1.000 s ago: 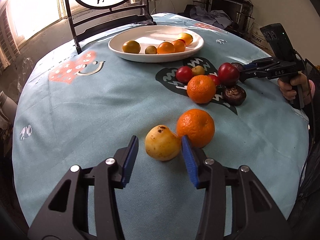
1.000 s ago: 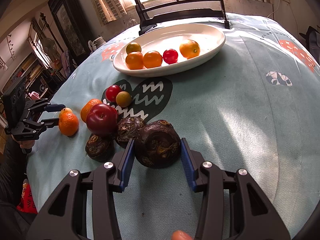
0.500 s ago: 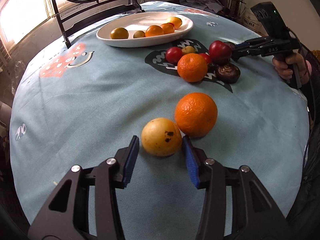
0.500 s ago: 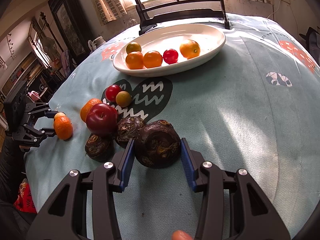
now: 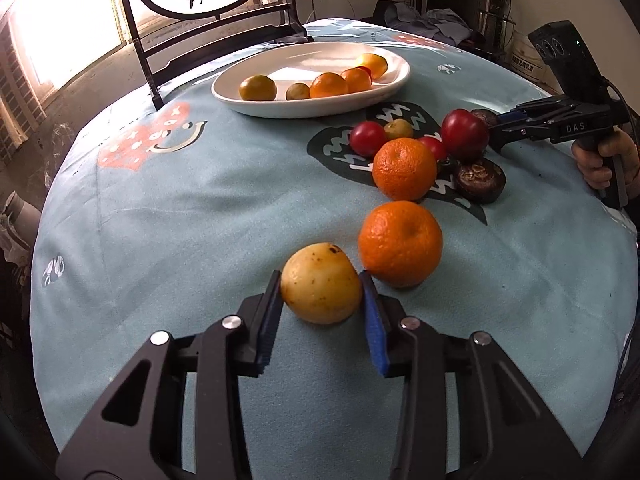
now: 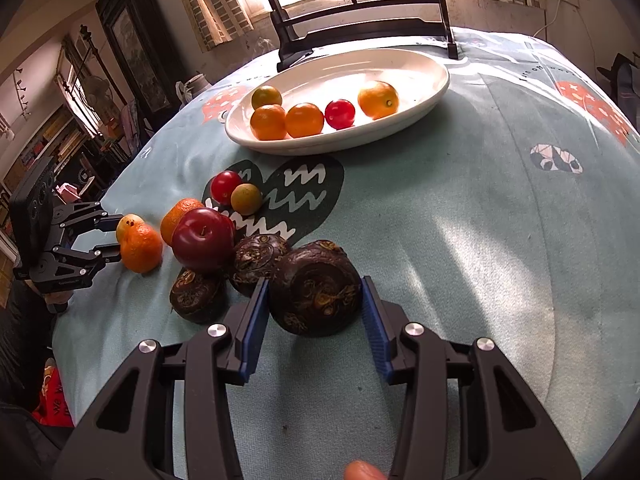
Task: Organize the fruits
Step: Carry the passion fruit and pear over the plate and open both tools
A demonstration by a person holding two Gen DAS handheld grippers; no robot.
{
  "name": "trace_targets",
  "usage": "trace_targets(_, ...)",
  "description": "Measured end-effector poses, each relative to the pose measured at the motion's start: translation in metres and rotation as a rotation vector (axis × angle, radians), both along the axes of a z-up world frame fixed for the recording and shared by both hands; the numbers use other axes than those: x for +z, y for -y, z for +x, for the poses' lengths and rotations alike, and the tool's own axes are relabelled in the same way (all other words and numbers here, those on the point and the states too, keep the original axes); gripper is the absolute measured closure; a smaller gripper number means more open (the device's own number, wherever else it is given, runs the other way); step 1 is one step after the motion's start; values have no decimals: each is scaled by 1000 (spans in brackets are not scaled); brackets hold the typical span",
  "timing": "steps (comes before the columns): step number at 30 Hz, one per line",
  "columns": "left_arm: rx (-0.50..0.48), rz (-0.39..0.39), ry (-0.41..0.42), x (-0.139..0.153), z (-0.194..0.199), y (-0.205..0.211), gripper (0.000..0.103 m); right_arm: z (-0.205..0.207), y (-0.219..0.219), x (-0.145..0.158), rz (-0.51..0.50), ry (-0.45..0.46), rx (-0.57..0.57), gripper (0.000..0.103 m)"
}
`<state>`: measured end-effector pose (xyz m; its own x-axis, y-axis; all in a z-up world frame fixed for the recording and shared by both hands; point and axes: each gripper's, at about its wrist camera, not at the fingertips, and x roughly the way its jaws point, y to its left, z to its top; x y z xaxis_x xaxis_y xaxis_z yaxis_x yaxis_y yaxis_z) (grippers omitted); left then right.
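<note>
With the left tongs (image 5: 321, 307) clenched on the yellow fruit (image 5: 321, 294) near the orange (image 5: 400, 243) and the right tongs (image 6: 313, 309) bracketing, maybe gripping, the dark fruit (image 6: 315, 294), lift straight up before carrying to the far plate (image 5: 394, 84).

The table (image 5: 168, 216) has a light blue cloth with a dark patch of white zigzags (image 6: 296, 192) and red-orange patches with white dots (image 5: 148, 140). The plate (image 6: 420, 92) is white. On it are orange fruits (image 6: 304, 120), one small red one (image 6: 340, 114) and a greenish-yellow one (image 6: 266, 97). Near the left gripper (image 5: 320, 300), which is black with blue pads, is a pale yellow fruit with brown specks (image 5: 320, 294). Beside it is a bright orange (image 5: 400, 244). The apple (image 6: 203, 238) is dark red. The round roots (image 6: 316, 294) are dark brown, almost black.
</note>
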<state>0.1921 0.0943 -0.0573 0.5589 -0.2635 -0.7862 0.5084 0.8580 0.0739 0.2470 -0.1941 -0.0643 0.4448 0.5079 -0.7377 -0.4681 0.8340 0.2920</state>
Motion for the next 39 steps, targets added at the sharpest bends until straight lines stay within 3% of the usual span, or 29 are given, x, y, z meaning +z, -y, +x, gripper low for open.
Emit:
trace_targets(4,42,-41,49,23,-9,-7,65,-1,5,6,13,16,-16,58)
trace_targets(7,51,-92,105,54,-7,-2,65,5,7,22,77,45,-34,58)
trace_targets(12,86,-173,164,89,37,36,64,40,-10,55,47,207,-107,58)
trace_targets(16,149,-214,98,82,103,68,64,85,-23,55,74,210,-139,58)
trace_targets(21,221,-132,0,52,183,92,64,126,-38,48,60,200,-143,58)
trace_targets(25,259,-99,-45,38,217,95,64,143,-51,42,37,190,-114,57)
trace_targets(26,271,-94,-53,36,221,95,63,145,-53,41,30,190,-105,53)
trace_targets(28,291,-102,-25,42,219,91,32,143,-54,43,21,198,-103,44)
trace_targets(30,314,-104,50,57,206,85,21,135,-51,51,39,206,-98,38)
trace_targets(34,338,-99,114,80,167,71,7,108,-45,69,82,233,-72,38)
trace_targets(39,427,-99,169,82,98,49,2,56,-44,73,94,267,-30,38)
